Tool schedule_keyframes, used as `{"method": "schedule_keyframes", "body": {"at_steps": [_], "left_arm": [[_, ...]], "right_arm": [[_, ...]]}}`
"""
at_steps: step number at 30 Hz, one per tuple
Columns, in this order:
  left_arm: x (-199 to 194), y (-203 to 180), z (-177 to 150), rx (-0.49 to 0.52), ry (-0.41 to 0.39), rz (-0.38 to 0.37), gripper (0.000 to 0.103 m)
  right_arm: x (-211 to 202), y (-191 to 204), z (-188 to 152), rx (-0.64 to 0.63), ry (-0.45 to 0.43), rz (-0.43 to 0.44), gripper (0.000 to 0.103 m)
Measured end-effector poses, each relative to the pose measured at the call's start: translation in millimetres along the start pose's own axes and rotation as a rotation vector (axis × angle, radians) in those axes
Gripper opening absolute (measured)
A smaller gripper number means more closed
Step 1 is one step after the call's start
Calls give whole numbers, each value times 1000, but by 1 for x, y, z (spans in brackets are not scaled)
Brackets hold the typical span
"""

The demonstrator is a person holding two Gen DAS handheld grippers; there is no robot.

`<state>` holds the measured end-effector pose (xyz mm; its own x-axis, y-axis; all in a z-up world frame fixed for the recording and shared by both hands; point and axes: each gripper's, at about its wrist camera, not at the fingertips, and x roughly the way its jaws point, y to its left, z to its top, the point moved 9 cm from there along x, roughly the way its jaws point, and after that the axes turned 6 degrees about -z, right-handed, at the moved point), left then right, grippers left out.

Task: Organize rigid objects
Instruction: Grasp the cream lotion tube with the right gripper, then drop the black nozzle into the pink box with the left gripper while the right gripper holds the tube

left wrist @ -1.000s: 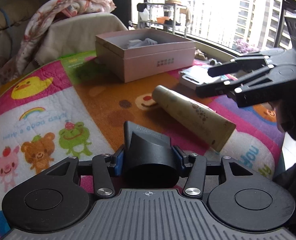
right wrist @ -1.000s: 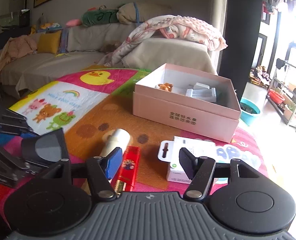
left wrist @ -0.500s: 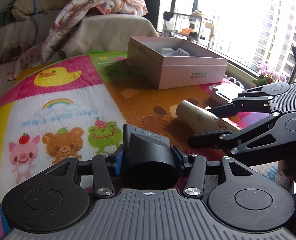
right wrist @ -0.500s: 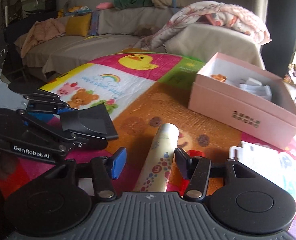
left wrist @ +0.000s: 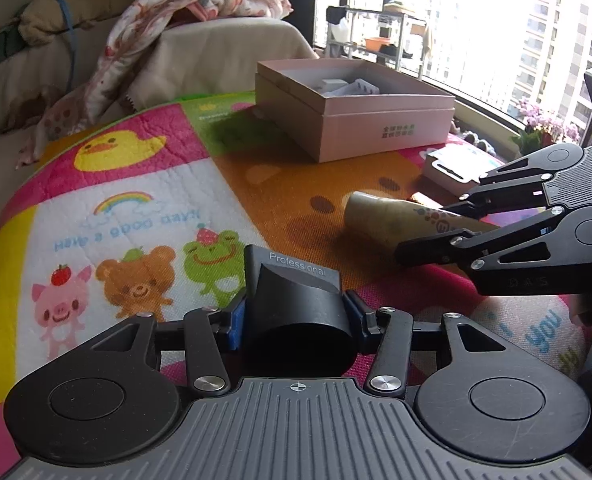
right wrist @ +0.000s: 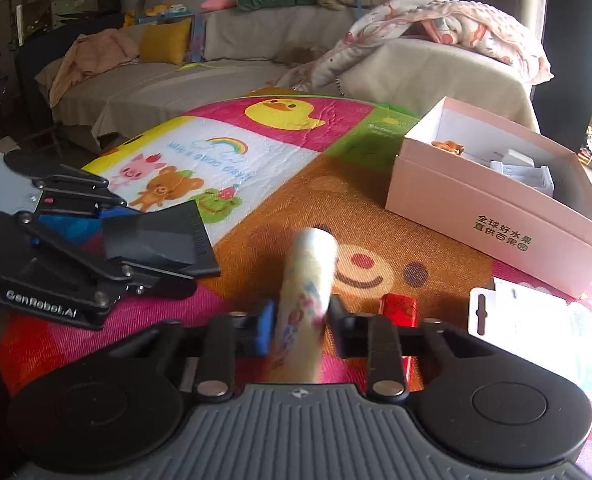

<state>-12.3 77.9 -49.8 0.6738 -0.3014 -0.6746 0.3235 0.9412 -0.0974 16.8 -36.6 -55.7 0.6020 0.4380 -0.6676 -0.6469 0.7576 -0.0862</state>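
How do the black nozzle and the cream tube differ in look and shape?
The nozzle is plain matte black; the tube is cream with coloured dots. The nozzle is short and flares to a wide flat mouth; the tube is long, slim and round. Shared: each is gripped, the nozzle by the left gripper, the tube by the right gripper.

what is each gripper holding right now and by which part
The left gripper clamps the black nozzle across its round, wide end. The right gripper is shut on the cream tube across its near part.
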Motion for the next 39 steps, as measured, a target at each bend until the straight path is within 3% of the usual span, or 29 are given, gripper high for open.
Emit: {"method": "schedule_keyframes", "body": {"at_steps": [4, 8, 14, 19, 21, 22, 25, 28, 31, 32, 33, 35, 39], "left_arm": [[-1, -5, -1, 30, 1, -2, 53], [-5, -24, -2, 89, 4, -51, 53], [-9, -54, 24, 171, -10, -134, 53], [-1, -58, 94, 188, -111, -180, 53], [9, -55, 129, 168, -169, -191, 53], [16, -53, 146, 154, -196, -193, 53], [45, -42, 197, 47, -267, -232, 53], [88, -26, 230, -96, -231, -247, 51], [128, -18, 239, -140, -154, -212, 51], [134, -17, 239, -128, -146, -197, 51], [136, -15, 237, -118, -150, -184, 51], [127, -15, 230, -116, -186, -192, 51], [98, -23, 202, -131, -225, -254, 51]], "right_arm": [[-12, -11, -5, 20, -5, -8, 23], [-33, -32, -10, 63, -18, -5, 23], [-67, -69, -17, 88, -65, -90, 22], [-92, -97, -9, 139, -130, -130, 19], [-97, -105, -1, 147, -154, -155, 0], [-99, -108, 1, 151, -162, -162, 0], [-98, -113, 5, 140, -164, -194, 0], [-89, -112, 0, 128, -131, -191, 1], [-82, -111, -8, 117, -94, -207, 9], [-80, -111, -10, 114, -91, -219, 20], [-79, -113, -13, 112, -94, -233, 39], [-76, -117, -16, 103, -112, -273, 57], [-59, -130, -17, 92, -107, -301, 57]]}}
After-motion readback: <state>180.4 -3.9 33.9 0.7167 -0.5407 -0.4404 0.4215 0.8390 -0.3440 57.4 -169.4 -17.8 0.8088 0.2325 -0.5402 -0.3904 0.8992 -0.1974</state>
